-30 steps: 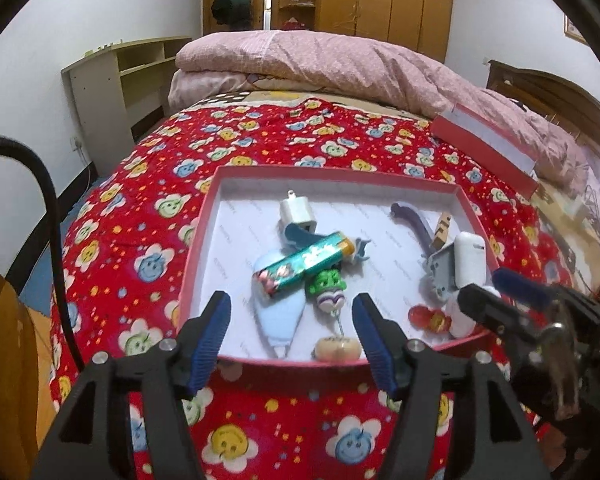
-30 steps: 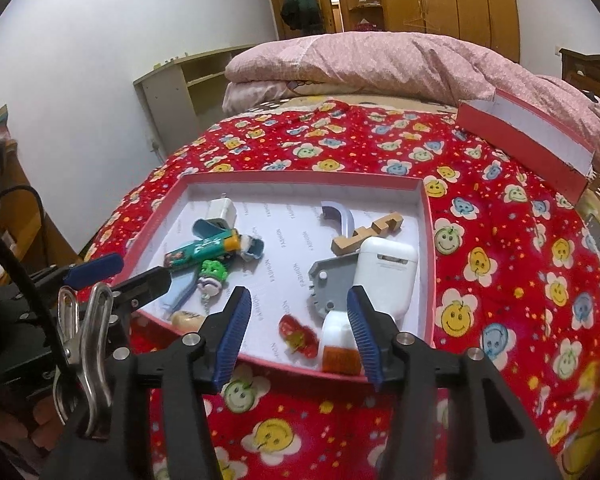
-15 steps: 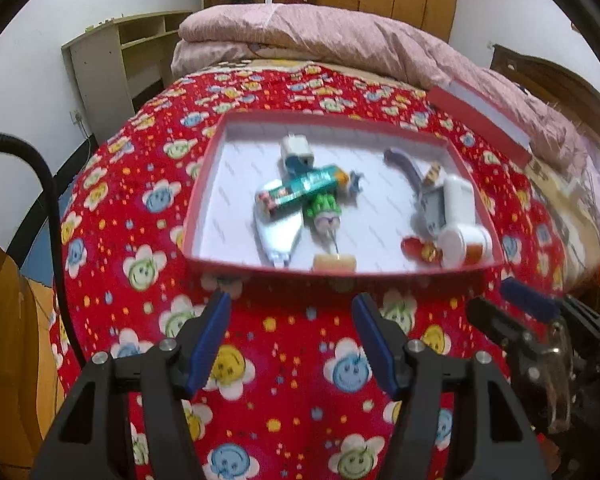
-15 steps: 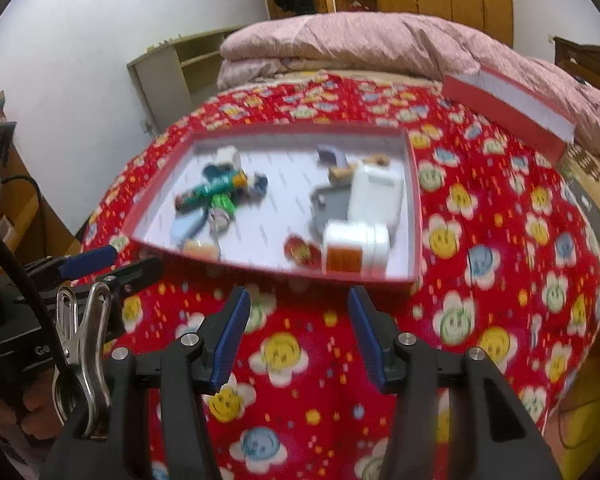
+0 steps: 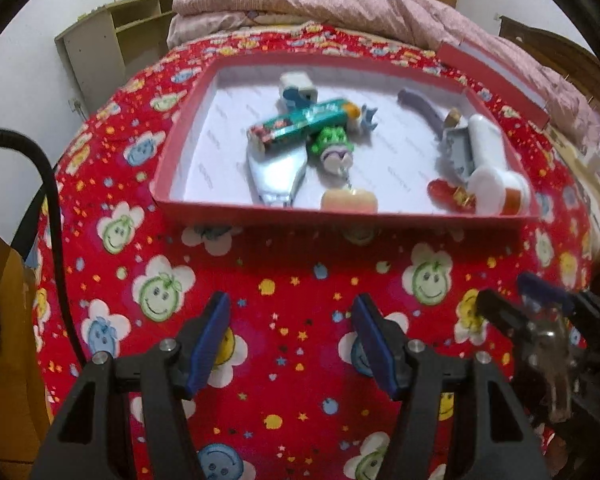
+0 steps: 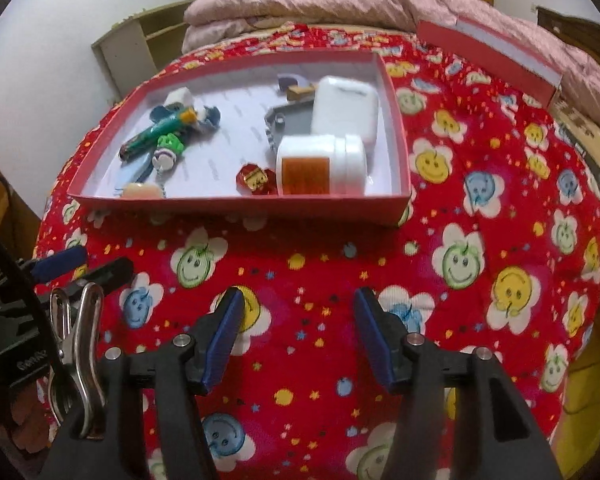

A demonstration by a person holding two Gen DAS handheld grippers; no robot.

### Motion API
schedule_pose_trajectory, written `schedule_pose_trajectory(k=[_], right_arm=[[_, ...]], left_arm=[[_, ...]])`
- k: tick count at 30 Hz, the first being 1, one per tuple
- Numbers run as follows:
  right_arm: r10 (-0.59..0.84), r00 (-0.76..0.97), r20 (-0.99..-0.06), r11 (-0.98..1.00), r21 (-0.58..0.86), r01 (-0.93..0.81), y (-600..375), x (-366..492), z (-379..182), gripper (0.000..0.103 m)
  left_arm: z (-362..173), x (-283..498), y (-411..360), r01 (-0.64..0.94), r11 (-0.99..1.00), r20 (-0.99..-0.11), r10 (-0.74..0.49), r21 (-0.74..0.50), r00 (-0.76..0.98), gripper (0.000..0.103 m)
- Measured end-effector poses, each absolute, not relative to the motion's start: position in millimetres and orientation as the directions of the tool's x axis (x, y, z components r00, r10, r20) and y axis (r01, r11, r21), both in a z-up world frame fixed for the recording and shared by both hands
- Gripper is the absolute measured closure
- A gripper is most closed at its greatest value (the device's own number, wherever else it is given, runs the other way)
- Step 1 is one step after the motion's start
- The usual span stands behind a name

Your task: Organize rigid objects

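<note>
A shallow red box (image 5: 260, 214) (image 6: 236, 204) lies on the flowered red bedspread. It holds a green tube (image 5: 300, 124) (image 6: 156, 136), a green toy figure (image 5: 332, 146) (image 6: 168, 148), a white jar with an orange label (image 5: 496, 190) (image 6: 320, 166), a white case (image 6: 344, 106) and other small items. My left gripper (image 5: 290, 340) is open and empty over the bedspread, well short of the box. My right gripper (image 6: 298, 338) also hangs over bare bedspread in front of the box, its jaws opening with nothing between them.
The box lid (image 5: 492, 74) (image 6: 488, 56) lies at the back right by a folded pink quilt (image 5: 340, 4). A low shelf unit (image 5: 112, 48) stands left of the bed. Each gripper shows at the edge of the other's view. The bed drops off at the near edge.
Both grippers have drawn back from the box and sunk; the box now lies farther ahead. The right gripper's fingers stand a little wider apart.
</note>
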State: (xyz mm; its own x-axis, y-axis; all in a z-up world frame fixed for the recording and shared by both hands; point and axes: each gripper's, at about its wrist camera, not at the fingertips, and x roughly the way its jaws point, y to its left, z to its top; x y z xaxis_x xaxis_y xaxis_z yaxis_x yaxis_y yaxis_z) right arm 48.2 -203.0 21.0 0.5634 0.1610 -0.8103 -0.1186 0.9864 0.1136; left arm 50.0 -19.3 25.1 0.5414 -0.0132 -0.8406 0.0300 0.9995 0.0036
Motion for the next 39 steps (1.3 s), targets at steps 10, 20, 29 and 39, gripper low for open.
schedule_pose_trajectory(k=[10,20,29,39], right_arm=[[0.115,0.582,-0.805,0.992,0.058,-0.115,-189.1,46.8,17.0,0.031],[0.108,0.591,-0.799,0.993,0.059,-0.102,-189.0,47.7,16.5,0.029],[0.109,0.593,-0.798,0.993,0.060,-0.101,-189.8,47.7,16.3,0.028],[0.109,0.593,-0.798,0.993,0.060,-0.101,-190.0,47.5,16.3,0.028]], left_arm=[[21.1,50.6,-19.3,0.020,1.000,-0.833,0.003,0.017,0.553,0.020],[19.7,53.0,-16.2,-0.002,1.000,-0.835,0.016,0.018,0.551,0.013],[19.5,52.7,-15.2,-0.005,1.000,-0.835,0.016,0.016,0.549,0.013],[19.1,52.6,-15.2,-0.005,1.000,-0.835,0.016,0.016,0.549,0.013]])
